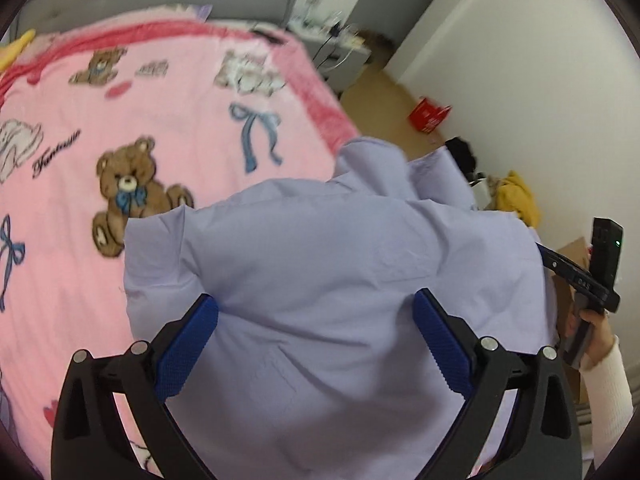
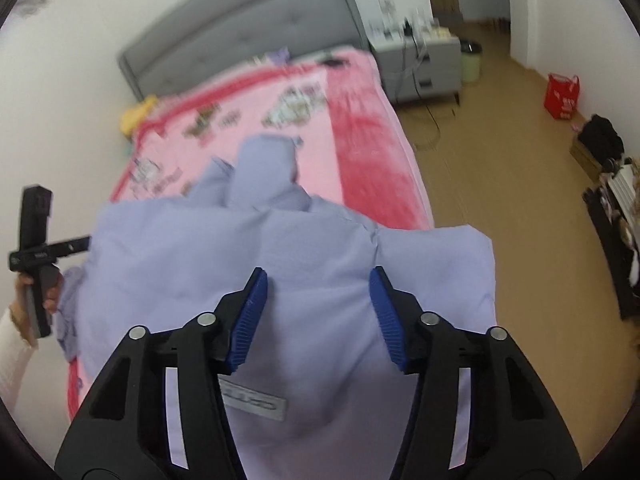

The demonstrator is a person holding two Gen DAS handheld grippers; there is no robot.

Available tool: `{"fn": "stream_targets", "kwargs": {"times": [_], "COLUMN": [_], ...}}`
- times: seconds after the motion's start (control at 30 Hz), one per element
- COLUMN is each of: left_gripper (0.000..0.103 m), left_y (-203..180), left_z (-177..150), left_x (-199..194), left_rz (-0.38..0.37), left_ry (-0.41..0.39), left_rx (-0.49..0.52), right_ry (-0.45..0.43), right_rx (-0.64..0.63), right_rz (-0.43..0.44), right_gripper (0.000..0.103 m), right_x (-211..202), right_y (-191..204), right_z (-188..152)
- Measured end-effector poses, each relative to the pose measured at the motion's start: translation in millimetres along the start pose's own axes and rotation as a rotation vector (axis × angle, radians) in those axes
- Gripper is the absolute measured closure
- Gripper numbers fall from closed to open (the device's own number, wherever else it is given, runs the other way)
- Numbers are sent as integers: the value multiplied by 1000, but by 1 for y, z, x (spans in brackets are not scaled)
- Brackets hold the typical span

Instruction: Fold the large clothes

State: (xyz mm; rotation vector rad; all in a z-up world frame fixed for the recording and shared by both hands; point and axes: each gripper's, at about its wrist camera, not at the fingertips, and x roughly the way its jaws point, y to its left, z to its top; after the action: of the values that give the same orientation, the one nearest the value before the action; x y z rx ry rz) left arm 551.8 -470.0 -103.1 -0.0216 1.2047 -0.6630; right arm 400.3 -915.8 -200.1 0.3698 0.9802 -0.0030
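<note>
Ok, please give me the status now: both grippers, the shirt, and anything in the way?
Left gripper open, empty. Right gripper open, empty. Lilac shirt bunched on pink blanket, fold unfinished. Nothing in the way.

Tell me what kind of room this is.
Most likely a bedroom: a bed with a pink teddy-bear blanket, a grey padded headboard against the wall, and a nightstand beside it.

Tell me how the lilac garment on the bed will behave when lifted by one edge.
The lilac garment is probably floppy: it lies in soft humps and creases on the pink blanket. It looks thin, so likely light. Lifted by one edge, the rest would probably sag and drag, and its bunched far end could unfold.
</note>
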Motion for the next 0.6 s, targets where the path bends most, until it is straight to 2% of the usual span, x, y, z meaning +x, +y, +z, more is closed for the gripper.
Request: {"fn": "stream_targets", "kwargs": {"times": [0.13, 0.3, 0.6], "left_gripper": [6, 6, 6], "left_y": [11, 18, 17], "left_z": [5, 6, 3], "left_x": [30, 47, 61], "left_rz": [7, 36, 58], "left_ry": [99, 113, 130], "left_rx": [-75, -85, -58], "right_ry": [100, 146, 116], "right_rx": [20, -13, 31], "right_rz": [-45, -101, -87], "right_gripper": [53, 53, 53], "right_x": [34, 61, 75], "right_y": [-2, 1, -7], "right_z": [6, 5, -8]}}
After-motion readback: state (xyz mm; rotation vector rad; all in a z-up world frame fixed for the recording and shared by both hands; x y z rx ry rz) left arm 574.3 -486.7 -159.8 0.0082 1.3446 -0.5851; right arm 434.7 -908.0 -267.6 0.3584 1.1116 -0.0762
